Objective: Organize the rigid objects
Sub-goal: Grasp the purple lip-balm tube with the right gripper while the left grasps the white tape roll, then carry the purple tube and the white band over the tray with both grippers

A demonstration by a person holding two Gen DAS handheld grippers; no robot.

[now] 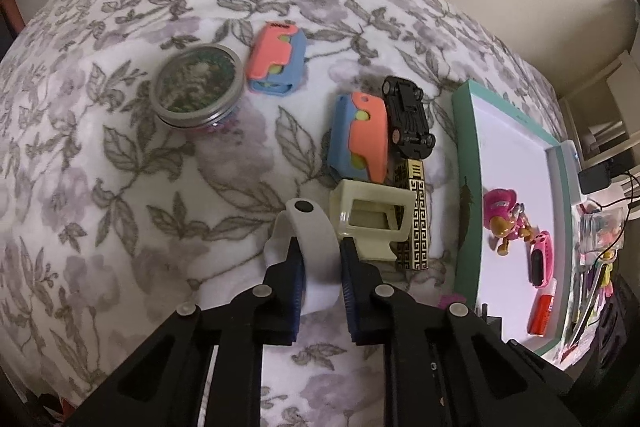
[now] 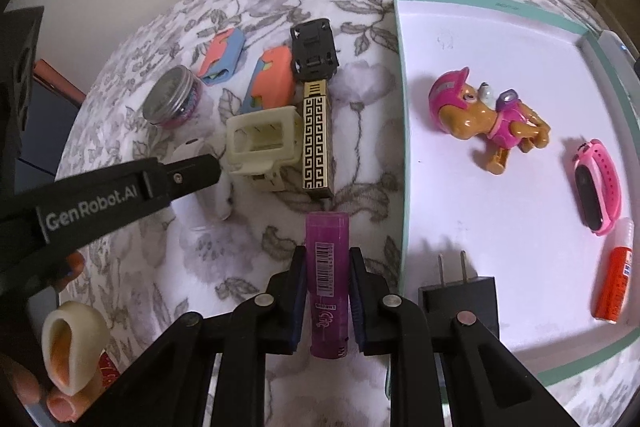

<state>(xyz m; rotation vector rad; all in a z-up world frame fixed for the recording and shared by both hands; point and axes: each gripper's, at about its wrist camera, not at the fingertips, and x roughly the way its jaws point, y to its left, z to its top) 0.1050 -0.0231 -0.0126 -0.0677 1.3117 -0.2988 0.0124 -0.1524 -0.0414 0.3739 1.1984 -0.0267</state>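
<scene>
The right tool (image 2: 327, 269) is clamped on the purple tube (image 2: 327, 283); the tray (image 2: 404, 147) lies just to its right. The left tool (image 1: 320, 263) is clamped on a white band (image 1: 316, 247).

Purple tube (image 2: 327, 279) label blurred, perhaps a glue stick.

Fleecy matt floral blanket (image 1: 120, 187); metal-lidded jar (image 1: 199, 85); glossy plastic dog figure (image 2: 486, 119); smooth white tray (image 2: 500, 207).
</scene>
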